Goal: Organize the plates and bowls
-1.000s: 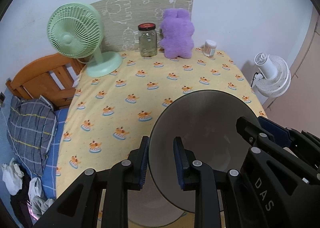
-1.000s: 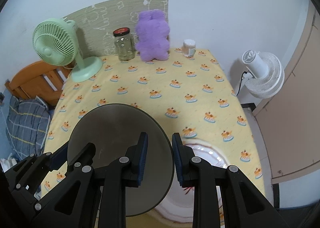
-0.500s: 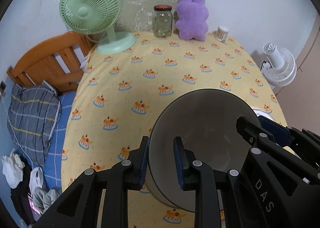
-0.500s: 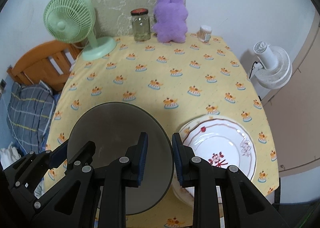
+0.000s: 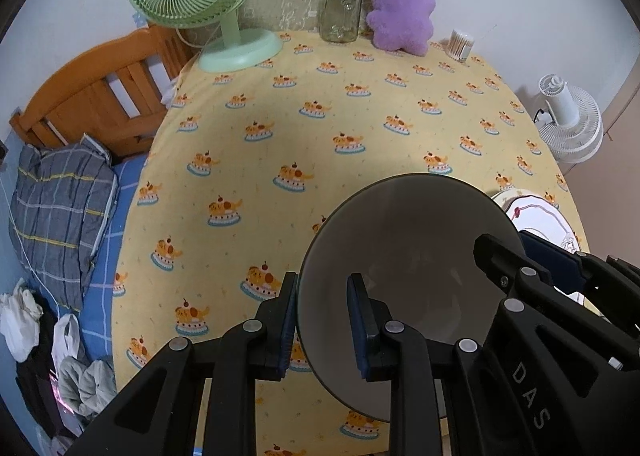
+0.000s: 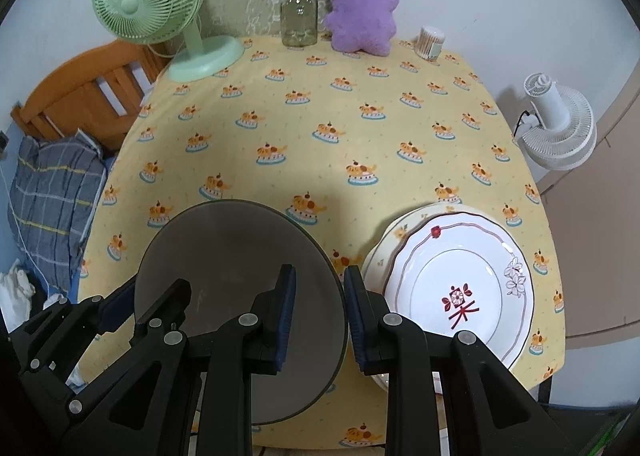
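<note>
A grey bowl (image 5: 412,256) is held in the air above the table by both grippers. My left gripper (image 5: 322,322) is shut on its left rim, one finger outside and one inside. My right gripper (image 6: 318,314) is shut on its right rim; the bowl (image 6: 232,256) fills the lower left of the right wrist view. A white plate with red pattern (image 6: 460,288) lies on a cream plate (image 6: 384,248) at the table's front right. The stack's edge shows in the left wrist view (image 5: 532,212), mostly hidden by the bowl.
The table has a yellow patterned cloth (image 6: 340,128). At its back stand a green fan (image 6: 160,16), a glass jar (image 6: 298,16), a purple plush toy (image 6: 362,8) and a cotton swab tub (image 6: 430,41). A bed with a wooden headboard (image 5: 100,96) is left, a white fan (image 6: 560,124) right.
Both grippers have risen with the bowl and tilted downward. The plate stack, before hidden close under the bowl, now lies in full view lower on the table.
</note>
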A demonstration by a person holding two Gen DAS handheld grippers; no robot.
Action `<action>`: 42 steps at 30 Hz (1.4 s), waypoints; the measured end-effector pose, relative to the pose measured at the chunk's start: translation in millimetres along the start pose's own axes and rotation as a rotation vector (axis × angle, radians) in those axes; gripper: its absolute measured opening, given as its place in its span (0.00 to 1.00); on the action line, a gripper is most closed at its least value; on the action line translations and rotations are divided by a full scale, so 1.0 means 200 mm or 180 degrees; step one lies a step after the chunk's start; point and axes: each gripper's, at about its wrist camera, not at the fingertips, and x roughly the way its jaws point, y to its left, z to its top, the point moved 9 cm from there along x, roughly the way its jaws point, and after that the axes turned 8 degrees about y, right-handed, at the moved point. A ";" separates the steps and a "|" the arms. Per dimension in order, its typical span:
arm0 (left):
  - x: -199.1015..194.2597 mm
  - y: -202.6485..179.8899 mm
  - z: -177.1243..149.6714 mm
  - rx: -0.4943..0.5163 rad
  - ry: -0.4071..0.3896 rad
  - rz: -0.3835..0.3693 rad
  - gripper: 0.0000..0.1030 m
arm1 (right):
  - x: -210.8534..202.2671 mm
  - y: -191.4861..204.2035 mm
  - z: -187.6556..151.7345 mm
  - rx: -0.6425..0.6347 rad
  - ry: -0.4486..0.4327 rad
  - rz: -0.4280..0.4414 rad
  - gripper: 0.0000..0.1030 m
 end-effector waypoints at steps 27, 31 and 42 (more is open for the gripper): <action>0.08 -0.01 -0.03 -0.0012 0.0077 -0.0028 0.34 | 0.08 0.00 -0.03 -0.0043 0.0080 0.0099 0.30; 0.05 -0.05 -0.04 0.0062 0.0066 -0.0169 0.53 | 0.07 0.01 -0.05 -0.0026 0.0108 0.0201 0.39; 0.00 -0.07 -0.07 0.0161 -0.0026 -0.0310 0.79 | 0.01 -0.08 -0.12 0.0213 0.0073 0.0326 0.64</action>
